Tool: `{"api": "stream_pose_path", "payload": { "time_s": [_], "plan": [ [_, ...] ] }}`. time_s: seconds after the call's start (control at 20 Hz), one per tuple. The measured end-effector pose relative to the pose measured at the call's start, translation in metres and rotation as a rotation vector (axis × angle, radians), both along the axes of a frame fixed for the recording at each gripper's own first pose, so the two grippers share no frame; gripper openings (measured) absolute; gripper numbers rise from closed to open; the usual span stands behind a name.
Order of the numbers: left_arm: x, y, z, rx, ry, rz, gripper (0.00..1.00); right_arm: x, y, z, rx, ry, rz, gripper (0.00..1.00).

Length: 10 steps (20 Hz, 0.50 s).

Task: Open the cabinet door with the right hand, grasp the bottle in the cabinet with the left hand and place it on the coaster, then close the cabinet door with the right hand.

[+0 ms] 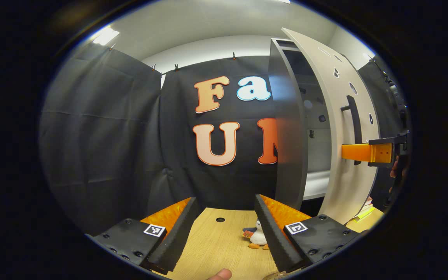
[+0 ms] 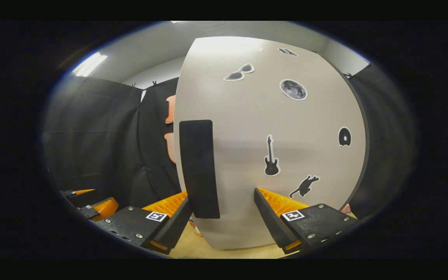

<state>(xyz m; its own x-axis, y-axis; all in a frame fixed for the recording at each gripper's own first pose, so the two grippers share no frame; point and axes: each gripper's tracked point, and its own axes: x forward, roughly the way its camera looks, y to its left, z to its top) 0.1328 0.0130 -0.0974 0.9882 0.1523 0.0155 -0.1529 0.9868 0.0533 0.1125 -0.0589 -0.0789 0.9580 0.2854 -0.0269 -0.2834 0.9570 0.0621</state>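
In the right gripper view the right gripper [image 2: 222,217] stood with jaws wide, the door handle [image 2: 200,169] upright at 11 o'clock between them, ungripped; the cabinet door [image 2: 286,128] stood part open. The left gripper [image 1: 224,233] waited wide and empty, the cabinet [image 1: 286,136] at its 2 o'clock; no bottle could be made out inside.

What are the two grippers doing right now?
Left gripper: open, holding nothing, above the table.
Right gripper: open, fingers around the door handle.

The table [image 1: 224,241] looks like pale wood grain, smooth and matt. The cabinet door [image 2: 278,155] is a matt, finely speckled board with flat stickers [image 2: 271,157]; its handle [image 2: 200,169] is dull black.
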Motion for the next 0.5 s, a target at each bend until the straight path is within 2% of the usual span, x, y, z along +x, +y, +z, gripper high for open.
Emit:
{"api": "stream_pose_path", "payload": {
  "time_s": [0.05, 0.25, 0.5],
  "plan": [
    [0.004, -0.001, -0.002, -0.004, 0.005, -0.010, 0.94, 0.002, 0.000, 0.000, -0.004, -0.005, -0.015, 0.92],
    [0.015, -0.006, -0.012, -0.026, 0.034, -0.033, 0.98, 0.006, 0.001, 0.001, -0.011, -0.022, -0.064, 0.94],
    [0.031, -0.012, -0.025, -0.138, 0.097, -0.061, 0.96, 0.016, 0.000, -0.005, -0.025, -0.035, -0.107, 0.94]
  ]
}}
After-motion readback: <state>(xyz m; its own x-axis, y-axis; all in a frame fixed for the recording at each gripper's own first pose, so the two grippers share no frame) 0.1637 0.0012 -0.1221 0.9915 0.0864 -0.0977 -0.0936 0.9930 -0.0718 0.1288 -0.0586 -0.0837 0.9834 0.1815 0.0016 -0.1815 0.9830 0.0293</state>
